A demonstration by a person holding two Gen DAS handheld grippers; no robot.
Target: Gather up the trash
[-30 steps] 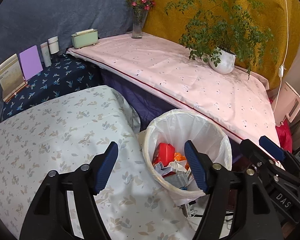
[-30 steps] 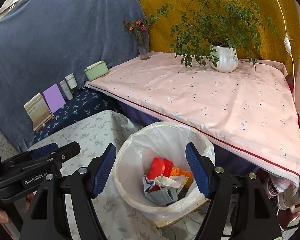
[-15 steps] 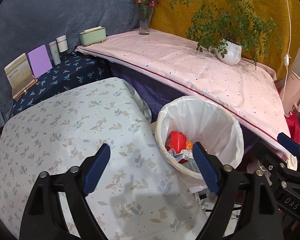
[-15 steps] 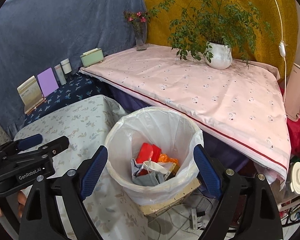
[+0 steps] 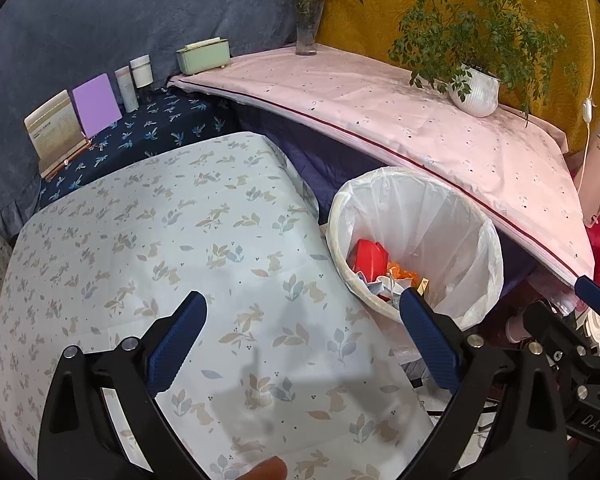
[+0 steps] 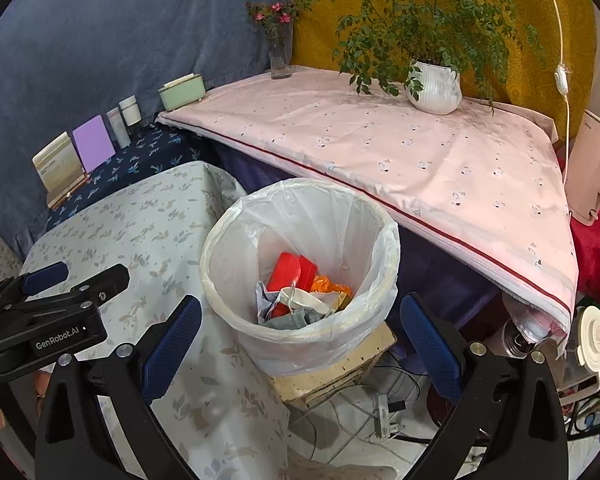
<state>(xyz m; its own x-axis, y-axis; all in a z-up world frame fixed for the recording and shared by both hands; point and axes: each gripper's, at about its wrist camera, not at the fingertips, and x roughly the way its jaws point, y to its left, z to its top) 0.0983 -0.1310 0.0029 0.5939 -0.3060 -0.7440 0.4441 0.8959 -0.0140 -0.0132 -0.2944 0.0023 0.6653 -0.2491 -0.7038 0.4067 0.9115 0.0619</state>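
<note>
Between the blue pads of the left gripper [image 5: 300, 344] there's nothing but rabbit-print tablecloth [image 5: 172, 248]; jaws have just been opening, now wide. Right gripper [image 6: 300, 340] same: just been opening, wide, empty, w/ the lined bin [image 6: 236, 240] framed between its fingers. Trash [image 6: 300, 292] (red carton, orange wrapper, grey and white scraps) sits low in the bin, which stands on a pale block just beside the cloth's corner.

No loose trash shows on either table, so the step in hand is prob. the liner itself: take the white bag rim on opposite sides, one gripper each, pinch only film, not the bin's lip, then gather inward before lifting.

Room: pink cloth [image 6: 420, 152] overhangs the bin's far side, close. Near side and the gap over the floor cables are freer. The grippers are near each other, so keep them from crossing.
</note>
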